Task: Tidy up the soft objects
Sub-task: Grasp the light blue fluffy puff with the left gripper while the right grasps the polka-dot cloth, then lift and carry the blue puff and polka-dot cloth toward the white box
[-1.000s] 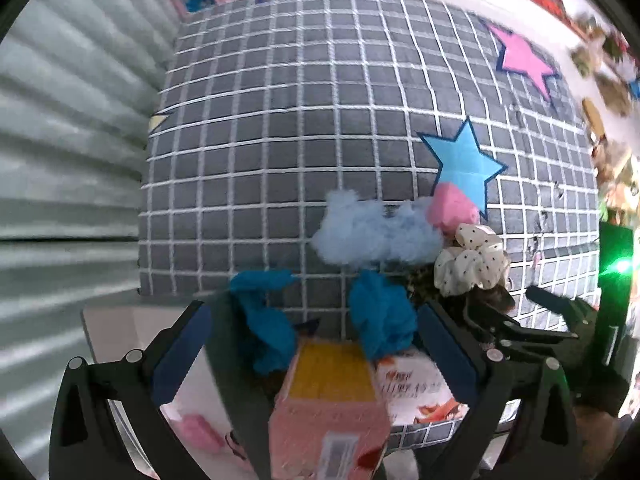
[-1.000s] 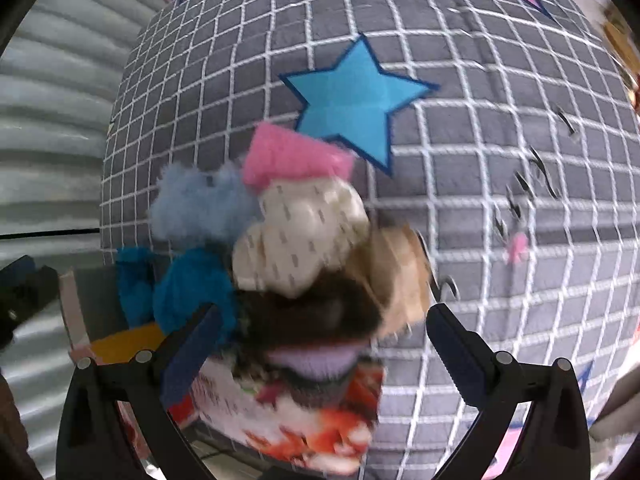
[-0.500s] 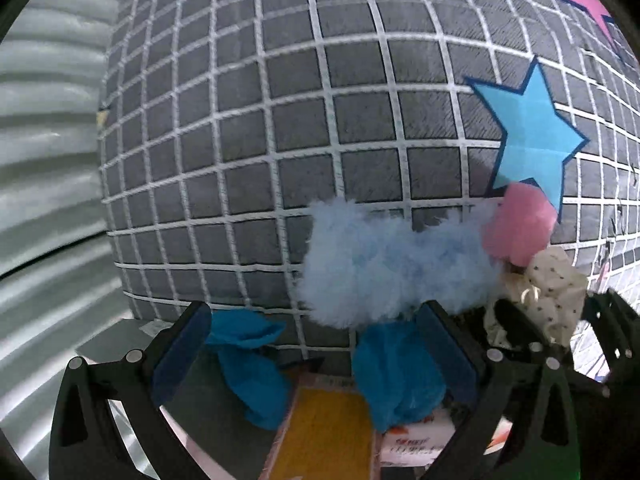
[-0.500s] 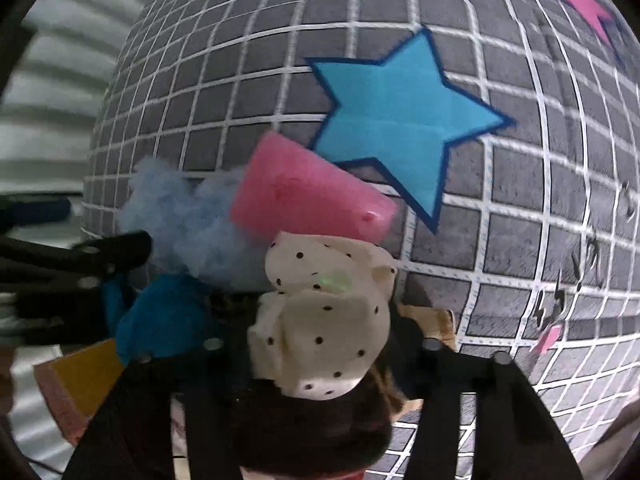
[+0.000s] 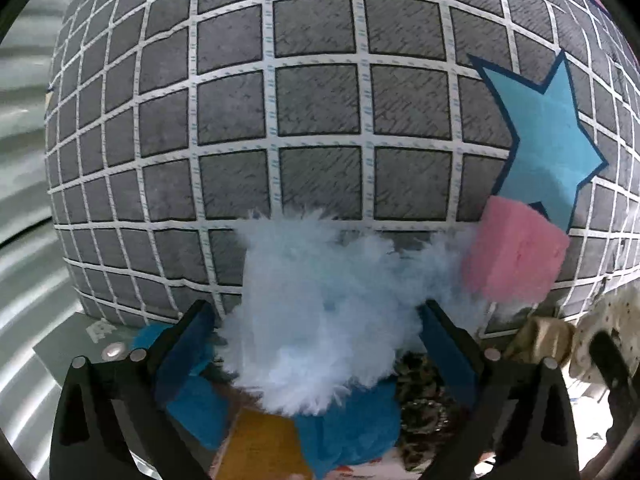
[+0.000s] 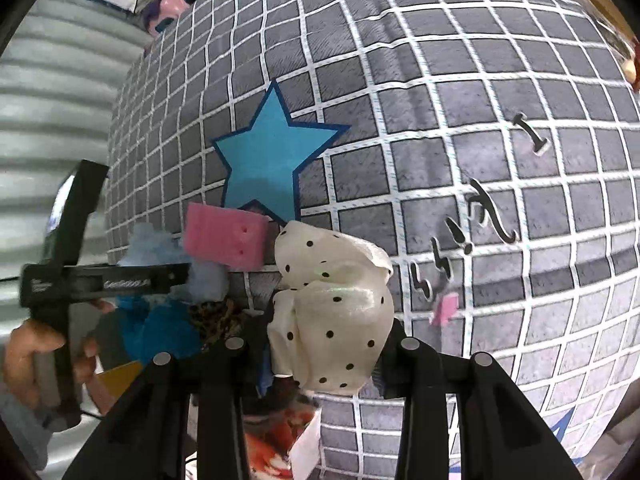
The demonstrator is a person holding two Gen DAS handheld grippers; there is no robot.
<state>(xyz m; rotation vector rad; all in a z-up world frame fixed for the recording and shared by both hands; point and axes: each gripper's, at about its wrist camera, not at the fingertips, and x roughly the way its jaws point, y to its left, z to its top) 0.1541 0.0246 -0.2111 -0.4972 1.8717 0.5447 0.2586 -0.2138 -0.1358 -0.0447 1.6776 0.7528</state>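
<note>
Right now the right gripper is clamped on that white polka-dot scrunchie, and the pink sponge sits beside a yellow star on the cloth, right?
Not quite: the star is blue, as the right wrist view shows. The right gripper does clamp the white polka-dot scrunchie, and the pink sponge lies beside that star.

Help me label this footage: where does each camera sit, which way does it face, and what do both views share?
Left wrist: sits on the left gripper, looking steeply down at the fluffy light-blue puff between its open, just-closing jaws; only its own blue-padded fingers show.
Right wrist: sits on the right gripper, facing down at the polka-dot scrunchie its jaws have just closed on; a hand holding the left gripper shows at left.
Shared: the puff, pink sponge, blue star and grey checked cloth.
</note>
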